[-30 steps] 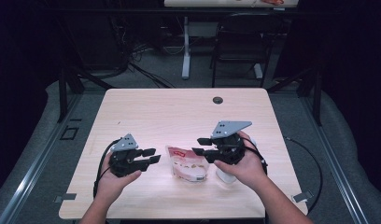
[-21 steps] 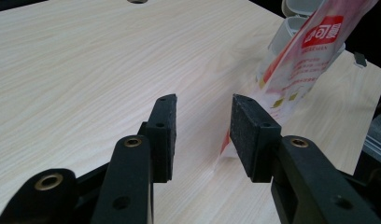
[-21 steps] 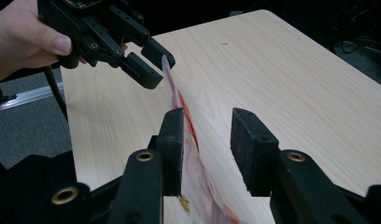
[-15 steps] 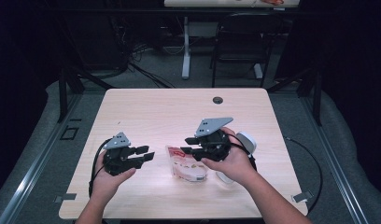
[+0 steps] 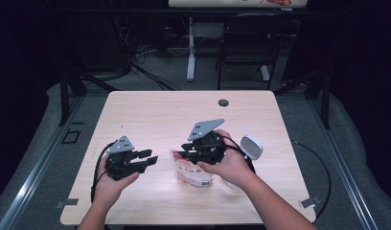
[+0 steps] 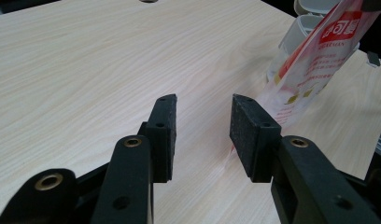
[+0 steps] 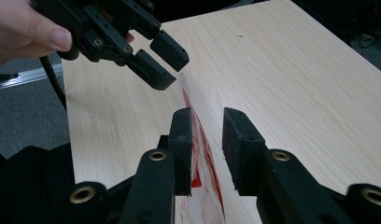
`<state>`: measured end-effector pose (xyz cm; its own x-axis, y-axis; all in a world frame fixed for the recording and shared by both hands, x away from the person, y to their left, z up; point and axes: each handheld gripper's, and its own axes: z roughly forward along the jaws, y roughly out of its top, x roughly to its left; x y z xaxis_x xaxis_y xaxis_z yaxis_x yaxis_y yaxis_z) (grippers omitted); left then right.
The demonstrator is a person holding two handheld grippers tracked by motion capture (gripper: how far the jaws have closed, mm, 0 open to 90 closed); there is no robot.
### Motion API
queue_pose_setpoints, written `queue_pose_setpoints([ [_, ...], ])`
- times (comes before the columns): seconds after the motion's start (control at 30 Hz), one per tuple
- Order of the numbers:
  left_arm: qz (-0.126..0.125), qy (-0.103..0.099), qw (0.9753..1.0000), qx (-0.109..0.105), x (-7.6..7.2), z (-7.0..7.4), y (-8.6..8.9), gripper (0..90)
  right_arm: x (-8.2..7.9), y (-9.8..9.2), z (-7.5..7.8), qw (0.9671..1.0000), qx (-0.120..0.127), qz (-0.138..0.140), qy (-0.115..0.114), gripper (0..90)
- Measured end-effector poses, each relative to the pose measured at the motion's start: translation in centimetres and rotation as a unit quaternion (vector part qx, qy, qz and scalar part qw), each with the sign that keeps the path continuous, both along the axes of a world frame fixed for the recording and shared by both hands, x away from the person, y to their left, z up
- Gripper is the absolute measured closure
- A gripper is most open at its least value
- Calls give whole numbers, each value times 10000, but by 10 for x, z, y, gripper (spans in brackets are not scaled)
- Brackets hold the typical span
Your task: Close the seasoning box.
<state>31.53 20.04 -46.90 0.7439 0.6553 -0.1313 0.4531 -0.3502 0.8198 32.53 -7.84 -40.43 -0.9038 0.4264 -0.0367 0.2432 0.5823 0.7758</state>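
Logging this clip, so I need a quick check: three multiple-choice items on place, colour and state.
1. Where does the snack pouch sit?
A. between the two tools
B. at the table's far edge
C. on the floor

2. What colour is the pouch's print?
A. blue
B. red
C. green

3. How do the left tool's jaws stand?
A. shut on the pouch
B. open, holding nothing
C. shut on a cable

Answers:
1 A, the high view shows it between the left tool and right tool.
2 B, red lettering shows.
3 B, bare table shows between them.
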Motion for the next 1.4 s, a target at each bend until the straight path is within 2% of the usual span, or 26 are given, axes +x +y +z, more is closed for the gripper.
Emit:
queue_pose_setpoints([
  [0.17,-2,-2,10000,-1,0,0,0,615,1,4,-1,9999,-83,38,102,758],
  [0.2,0,-1,10000,-5,0,0,1,615,2,6,-1,9998,-171,41,115,761],
  [0.57,-4,5,10000,-30,0,0,0,615,5,12,-3,9991,-332,100,247,773],
  [0.83,-15,10,10000,-30,0,0,0,615,6,14,-3,9986,-433,111,274,783],
  [1.03,-26,7,10000,-30,0,0,-1,615,6,17,-1,9975,-626,182,261,823],
  [1.23,-14,17,10000,-60,0,0,-1,615,7,17,-1,9973,-637,206,311,882],
  [1.4,-62,27,10000,-41,0,0,-3,615,7,16,-1,9974,-622,192,305,894],
])
